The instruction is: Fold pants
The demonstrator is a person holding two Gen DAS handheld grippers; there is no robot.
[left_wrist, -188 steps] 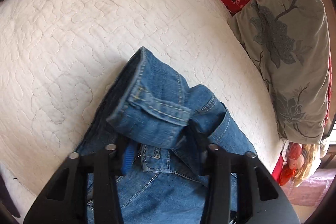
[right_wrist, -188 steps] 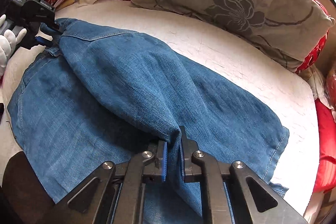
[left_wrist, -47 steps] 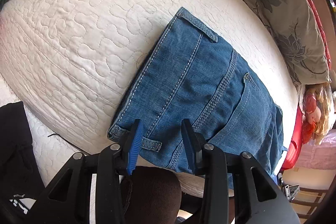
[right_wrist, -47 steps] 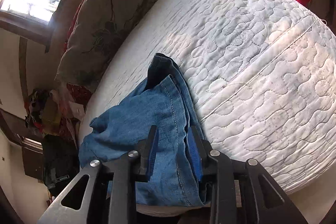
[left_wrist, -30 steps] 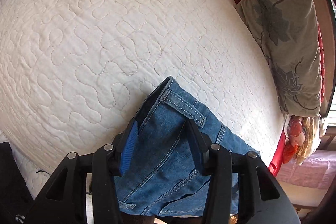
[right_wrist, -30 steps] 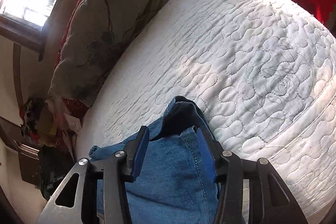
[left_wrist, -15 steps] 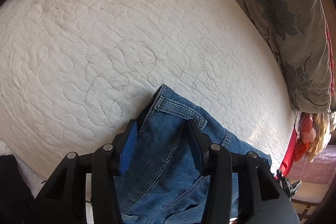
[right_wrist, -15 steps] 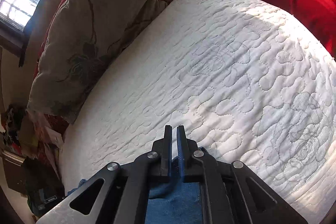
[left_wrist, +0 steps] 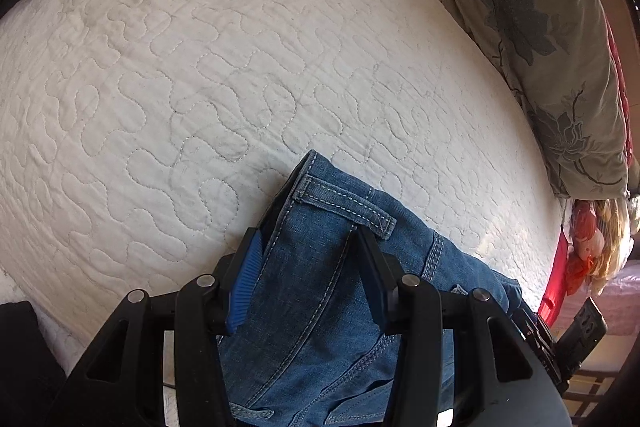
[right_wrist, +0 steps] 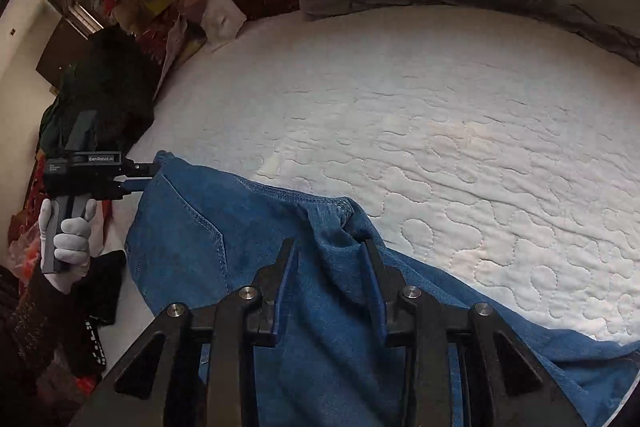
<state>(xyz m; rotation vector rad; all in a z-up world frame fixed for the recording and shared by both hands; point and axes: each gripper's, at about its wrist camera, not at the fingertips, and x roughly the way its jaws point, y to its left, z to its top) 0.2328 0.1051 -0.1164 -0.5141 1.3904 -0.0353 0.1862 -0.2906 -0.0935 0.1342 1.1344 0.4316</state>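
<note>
The jeans (right_wrist: 248,251) lie on the white quilt (right_wrist: 460,131) of the bed, at its near edge, spread out lengthwise from the waistband on the left of the right wrist view towards the lower right, where the cloth runs out of sight. In the left wrist view the waistband corner with a belt loop (left_wrist: 342,205) points up and away towards the middle of the bed.

The left gripper (left_wrist: 308,277) has its jaws part way apart with the thick waistband between them; the blue pad (left_wrist: 245,283) lies against the edge of the denim, so it appears to grip the jeans. From the right wrist view, a white-gloved hand (right_wrist: 68,239) holds that gripper at the waistband end.

The right gripper (right_wrist: 330,287) has just been opening; a raised fold of denim stands between its jaws, and the pads are not pressing it

A grey flowered pillow (left_wrist: 552,59) lies along the far side of the bed
</note>
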